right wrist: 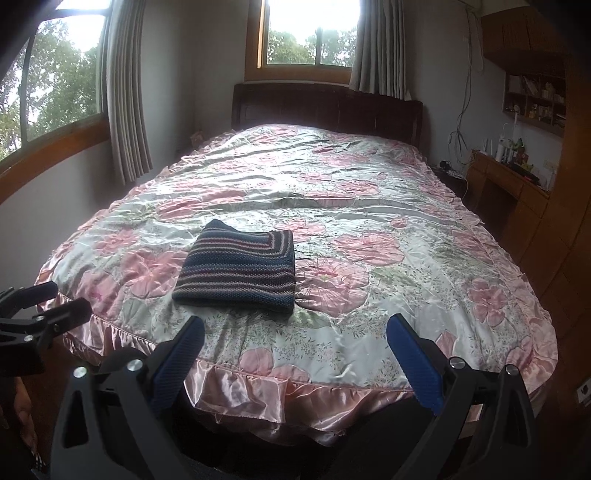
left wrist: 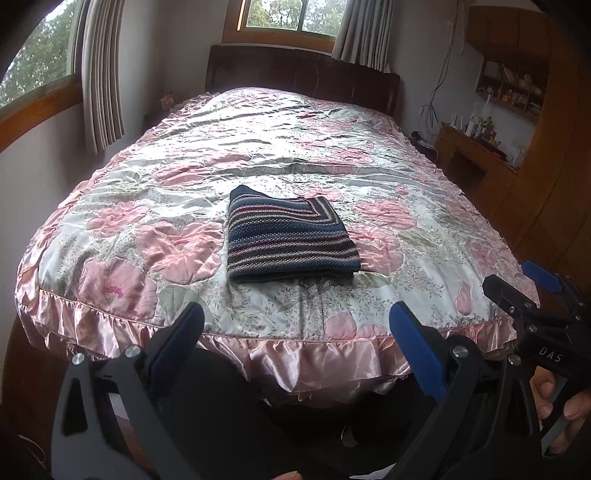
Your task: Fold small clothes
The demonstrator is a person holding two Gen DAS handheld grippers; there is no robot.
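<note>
Ahead of both fingertips | striped knit garment [left wrist: 291, 240] lies folded on bedspread [left wrist: 147, 206] | your left gripper [left wrist: 295, 332] and right gripper [right wrist: 295, 336] spread, empty | risk: careless regrasp drags slippery satin, undoing fold

Daylit bedroom: floral bedspread [right wrist: 369, 229] (satin), curtained windows [right wrist: 310, 33].

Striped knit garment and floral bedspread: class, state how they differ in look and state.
The striped knit garment is dark, matte, folded into a compact rectangle; the floral bedspread is pale pink, glossy, spread flat with a ruffled edge. Both are fabric; the garment lies on the bedspread.
</note>
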